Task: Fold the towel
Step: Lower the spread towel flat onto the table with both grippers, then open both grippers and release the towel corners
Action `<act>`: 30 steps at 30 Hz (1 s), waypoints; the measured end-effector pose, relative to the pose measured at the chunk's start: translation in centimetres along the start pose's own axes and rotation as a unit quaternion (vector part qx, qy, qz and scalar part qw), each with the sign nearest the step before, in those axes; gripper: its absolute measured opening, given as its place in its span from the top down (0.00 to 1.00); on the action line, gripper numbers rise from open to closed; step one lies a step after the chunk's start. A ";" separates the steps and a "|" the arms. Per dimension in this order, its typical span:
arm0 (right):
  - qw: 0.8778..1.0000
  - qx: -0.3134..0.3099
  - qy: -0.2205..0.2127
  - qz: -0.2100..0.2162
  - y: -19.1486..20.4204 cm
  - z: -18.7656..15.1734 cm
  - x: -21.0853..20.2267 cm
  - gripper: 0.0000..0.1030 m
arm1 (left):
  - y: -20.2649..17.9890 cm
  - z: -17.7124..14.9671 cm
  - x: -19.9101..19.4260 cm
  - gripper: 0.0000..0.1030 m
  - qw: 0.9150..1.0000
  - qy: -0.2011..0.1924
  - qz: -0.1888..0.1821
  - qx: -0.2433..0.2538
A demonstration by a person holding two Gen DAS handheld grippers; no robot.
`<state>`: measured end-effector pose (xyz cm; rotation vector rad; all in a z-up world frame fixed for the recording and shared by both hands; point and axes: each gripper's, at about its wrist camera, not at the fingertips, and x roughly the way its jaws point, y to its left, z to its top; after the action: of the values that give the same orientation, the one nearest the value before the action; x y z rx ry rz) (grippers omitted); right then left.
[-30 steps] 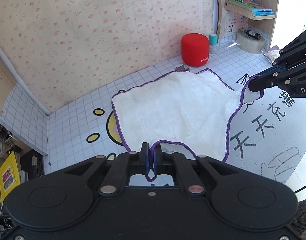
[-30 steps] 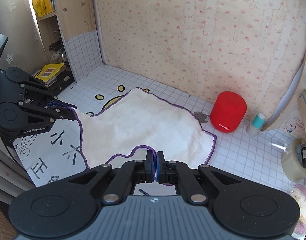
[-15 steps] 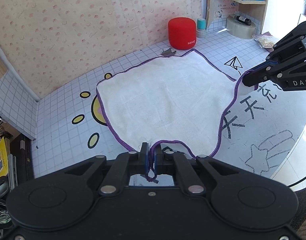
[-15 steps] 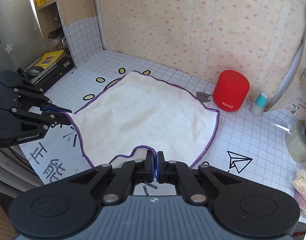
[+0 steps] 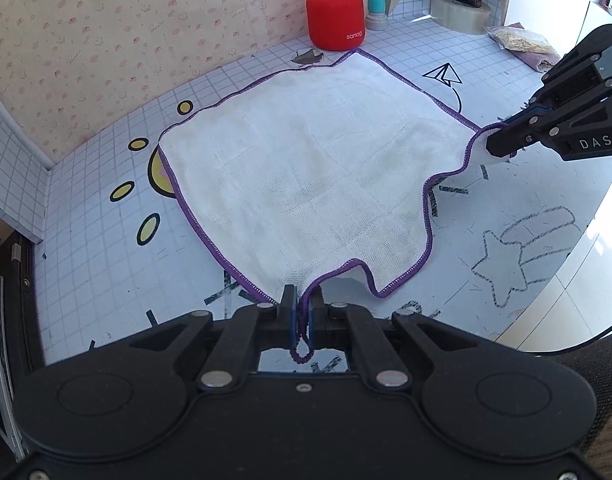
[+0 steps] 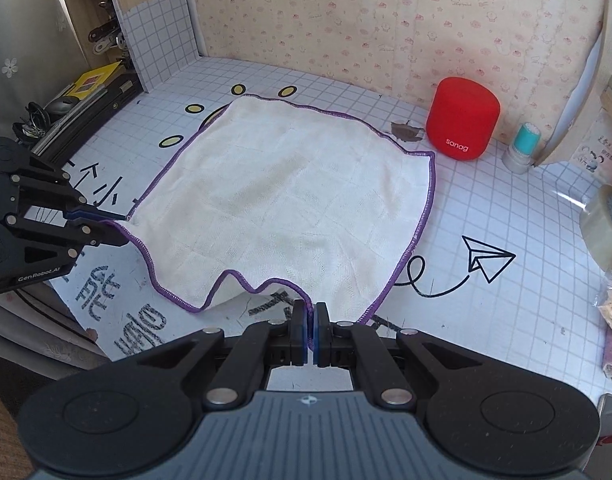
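Observation:
A white towel [image 5: 306, 168] with a purple hem lies spread on the printed table mat; it also shows in the right wrist view [image 6: 282, 208]. My left gripper [image 5: 302, 300] is shut on the towel's near left corner, with the hem looped between the pads. My right gripper [image 6: 309, 312] is shut on the near right corner. Each gripper shows in the other's view, the right gripper [image 5: 501, 140] and the left gripper [image 6: 122, 224], both pinching the towel edge. The near edge between them sags slightly off the table.
A red cylinder speaker [image 5: 335, 18] stands just beyond the towel's far corner, with a small teal-capped bottle [image 5: 377, 10] beside it. A tape roll [image 6: 603, 224] and a snack bag [image 5: 521, 42] lie at the right. Shelves [image 6: 94, 40] stand at the left.
Both grippers, still shut on the near corners, have risen and tilted down. The towel has pulled flatter and more spread over the mat.

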<state>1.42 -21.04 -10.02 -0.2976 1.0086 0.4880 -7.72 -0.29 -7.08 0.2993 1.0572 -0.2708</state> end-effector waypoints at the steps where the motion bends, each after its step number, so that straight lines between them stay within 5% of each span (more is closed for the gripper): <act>1: 1.000 0.000 0.004 0.000 0.0 -0.3 0.1 0.98 | 0.0 -0.2 0.1 0.94 1.000 0.003 -0.001 0.000; 10: 0.999 0.008 0.033 0.007 -0.1 -1.8 1.3 0.97 | -0.5 -1.9 0.6 0.92 1.000 0.028 -0.008 0.008; 16: 0.999 0.004 0.045 0.003 -0.3 -2.3 1.1 0.86 | -0.1 -2.2 0.7 0.67 0.999 0.036 0.010 0.007; 24: 0.998 0.001 0.058 -0.006 -1.1 -2.8 0.5 0.79 | 0.2 -2.5 0.2 0.60 0.999 0.030 0.020 0.006; 26: 0.998 -0.002 0.057 -0.006 -1.2 -2.7 0.3 0.79 | 0.0 -2.4 -0.1 0.45 0.999 0.027 0.027 0.016; 30: 0.998 -0.006 0.056 -0.005 -1.3 -2.4 -0.2 0.78 | -0.1 -2.6 -0.9 0.41 0.999 0.022 0.025 0.021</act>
<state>0.26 -23.31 -11.03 -0.3427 1.1130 0.4732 -10.25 0.65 -7.51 0.3709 1.0873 -0.2420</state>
